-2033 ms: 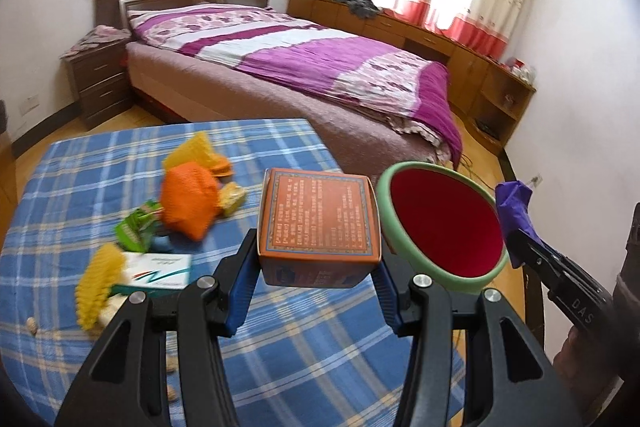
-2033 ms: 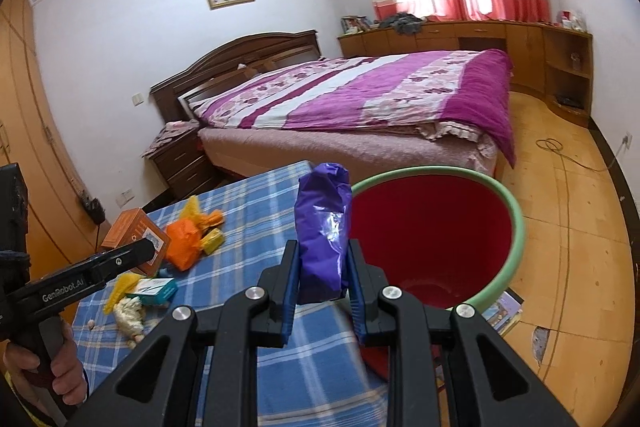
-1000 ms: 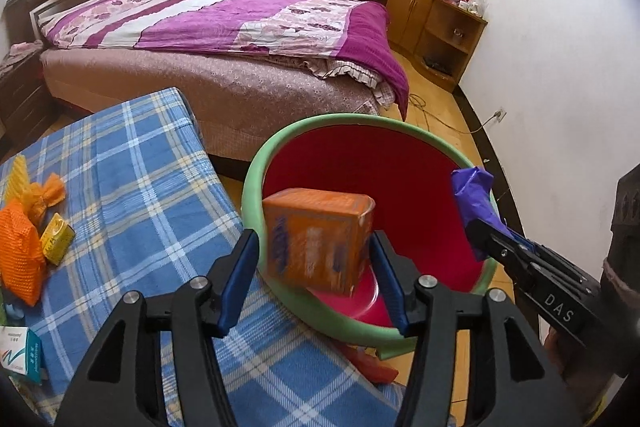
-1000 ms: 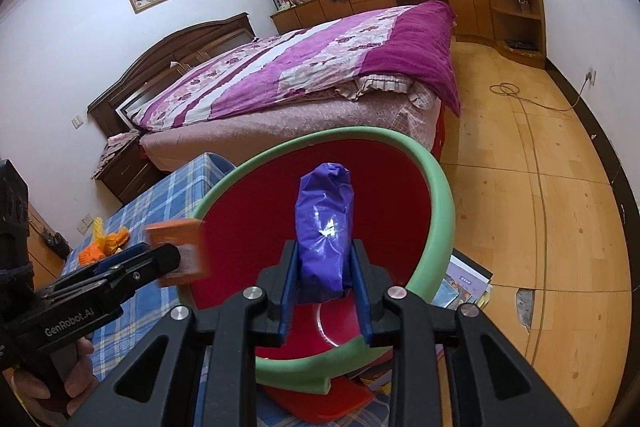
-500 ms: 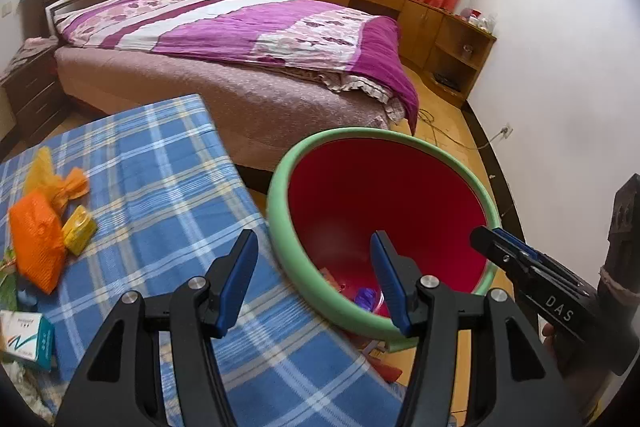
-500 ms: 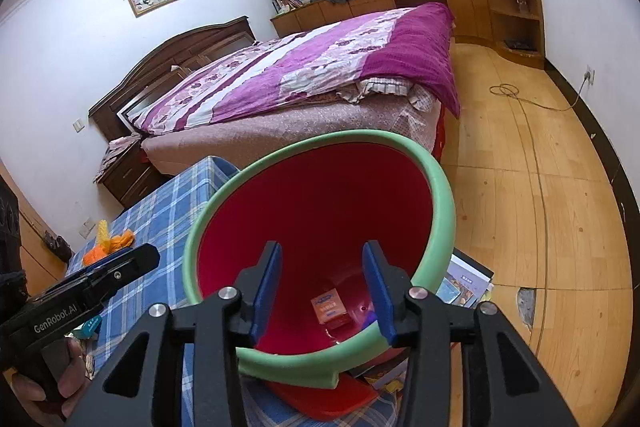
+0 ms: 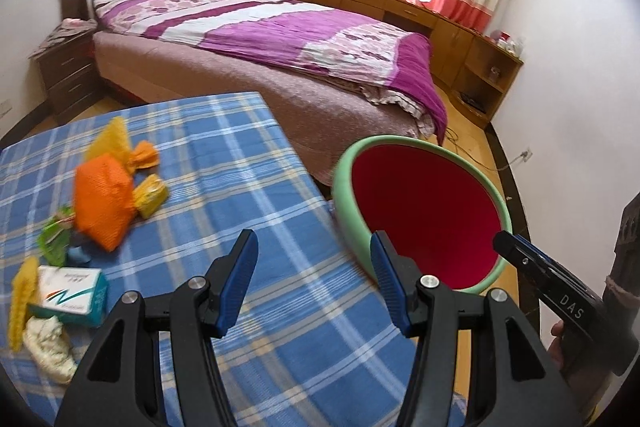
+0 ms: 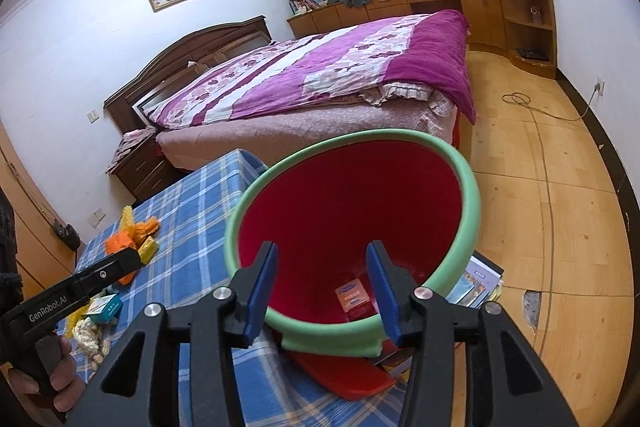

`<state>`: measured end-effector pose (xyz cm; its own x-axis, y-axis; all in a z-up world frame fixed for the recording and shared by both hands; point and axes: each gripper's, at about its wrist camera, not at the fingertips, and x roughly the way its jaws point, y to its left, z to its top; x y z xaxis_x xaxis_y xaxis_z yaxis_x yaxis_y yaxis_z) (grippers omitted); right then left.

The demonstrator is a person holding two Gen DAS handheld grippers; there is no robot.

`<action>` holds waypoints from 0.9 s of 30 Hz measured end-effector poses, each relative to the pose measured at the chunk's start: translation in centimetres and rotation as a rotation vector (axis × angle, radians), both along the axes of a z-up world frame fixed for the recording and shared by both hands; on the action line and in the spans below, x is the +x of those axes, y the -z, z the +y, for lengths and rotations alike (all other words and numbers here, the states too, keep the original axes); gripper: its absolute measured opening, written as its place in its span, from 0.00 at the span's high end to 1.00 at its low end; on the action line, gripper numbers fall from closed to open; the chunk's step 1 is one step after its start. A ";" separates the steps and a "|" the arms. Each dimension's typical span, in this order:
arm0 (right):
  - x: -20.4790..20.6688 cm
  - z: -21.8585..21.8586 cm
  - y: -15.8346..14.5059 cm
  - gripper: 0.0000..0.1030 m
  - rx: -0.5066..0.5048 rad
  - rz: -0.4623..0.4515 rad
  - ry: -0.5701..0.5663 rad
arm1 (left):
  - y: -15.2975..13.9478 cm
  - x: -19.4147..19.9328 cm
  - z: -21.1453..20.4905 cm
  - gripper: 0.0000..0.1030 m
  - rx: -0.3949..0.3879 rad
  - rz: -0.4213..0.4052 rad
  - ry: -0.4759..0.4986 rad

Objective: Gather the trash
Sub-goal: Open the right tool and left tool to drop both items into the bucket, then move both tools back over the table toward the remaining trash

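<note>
A red bin with a green rim (image 7: 400, 143) (image 8: 468, 195) stands off the right edge of the blue checked table (image 7: 248, 163). An orange box (image 8: 354, 297) lies at its bottom. My left gripper (image 7: 314, 263) is open and empty over the table's right part. My right gripper (image 8: 322, 277) is open and empty above the bin's near rim. Trash lies on the table's left: an orange mesh bag (image 7: 100, 199), yellow wrappers (image 7: 150, 195), a green wrapper (image 7: 54, 235), a white and teal box (image 7: 72, 289) and a crumpled tissue (image 7: 48, 345).
A bed with a purple cover (image 7: 280, 23) stands behind the table. Wooden cabinets (image 7: 440, 23) line the far wall. A nightstand (image 7: 68, 67) is at the left. Books (image 8: 476, 279) lie on the wooden floor beside the bin.
Both grippers opened over the bin: the orange box and the purple wrapper dropped in. The left gripper has since swung back left toward the table.
</note>
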<state>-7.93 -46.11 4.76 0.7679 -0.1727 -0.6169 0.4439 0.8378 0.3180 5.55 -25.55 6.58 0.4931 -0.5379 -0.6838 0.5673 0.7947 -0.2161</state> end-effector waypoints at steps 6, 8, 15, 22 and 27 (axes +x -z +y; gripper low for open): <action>0.5 2.2 -0.3 0.47 0.007 0.004 -0.051 | -0.7 -0.3 3.4 0.43 -0.014 -0.014 -0.060; 0.5 3.0 -0.5 0.46 0.008 0.000 -0.067 | -0.8 -0.4 4.3 0.43 -0.019 -0.015 -0.077; 1.1 5.8 -0.8 0.39 0.010 0.000 -0.112 | -1.3 -0.5 7.9 0.43 -0.037 -0.021 -0.143; 1.8 8.4 -1.2 0.35 0.011 -0.002 -0.152 | -1.5 -0.6 11.5 0.43 -0.043 -0.031 -0.214; 2.6 10.2 -1.3 0.30 0.014 0.000 -0.180 | -1.4 -0.7 14.1 0.43 -0.046 -0.037 -0.258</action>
